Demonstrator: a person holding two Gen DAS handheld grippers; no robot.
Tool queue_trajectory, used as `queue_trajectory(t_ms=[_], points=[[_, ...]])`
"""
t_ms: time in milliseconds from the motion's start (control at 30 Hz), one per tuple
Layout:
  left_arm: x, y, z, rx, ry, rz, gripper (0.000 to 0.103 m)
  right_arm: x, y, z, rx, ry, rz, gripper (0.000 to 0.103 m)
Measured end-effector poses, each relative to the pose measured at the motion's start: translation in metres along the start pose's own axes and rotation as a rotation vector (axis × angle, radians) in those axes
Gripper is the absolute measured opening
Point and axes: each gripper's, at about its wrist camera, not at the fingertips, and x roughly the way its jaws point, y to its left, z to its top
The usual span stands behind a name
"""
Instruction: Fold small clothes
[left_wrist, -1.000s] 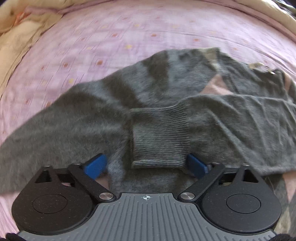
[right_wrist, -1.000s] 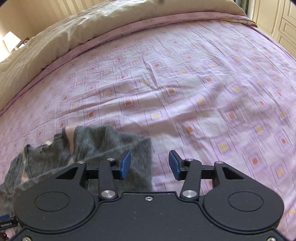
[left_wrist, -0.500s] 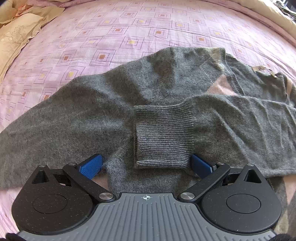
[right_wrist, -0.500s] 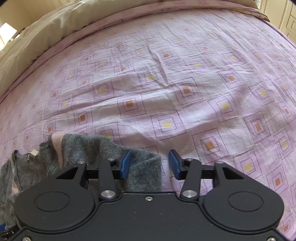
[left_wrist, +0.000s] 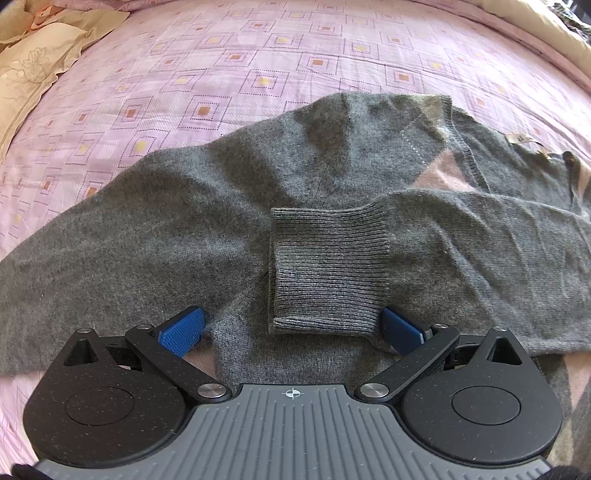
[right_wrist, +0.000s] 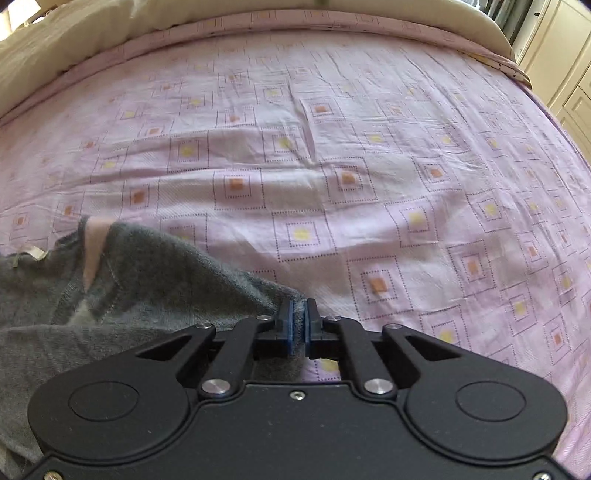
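A grey knit sweater with pale pink diamond patches lies spread on the bed. One sleeve is folded across its body, the ribbed cuff lying just ahead of my left gripper. That gripper stands wide open, its blue pads on either side of the cuff's near edge, resting low on the knit. In the right wrist view the sweater fills the lower left. My right gripper is shut on the sweater's edge, grey knit pinched between the blue pads.
A pink bedsheet with a square pattern covers the bed. A cream pillow lies at the far left in the left wrist view. A beige duvet runs along the far edge, and cream cabinet doors stand at the right.
My right gripper has moved onto the sweater's edge and gone from open to shut on it. The left gripper stayed open by the cuff, its view steadier and slightly closer.
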Motion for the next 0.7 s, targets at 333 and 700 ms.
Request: queue_trajectory(t_ms=[333, 700], points=[[-0.001, 0.001, -0.001, -0.005, -0.010, -0.002, 0.103, -0.056, -0.027, -0.020, 0.143, -0.119, 0.073, 0.044], [-0.001, 0.000, -0.002, -0.007, -0.007, -0.001, 0.103, -0.056, -0.020, -0.102, 0.027, 0.027, 0.068, 0.054]])
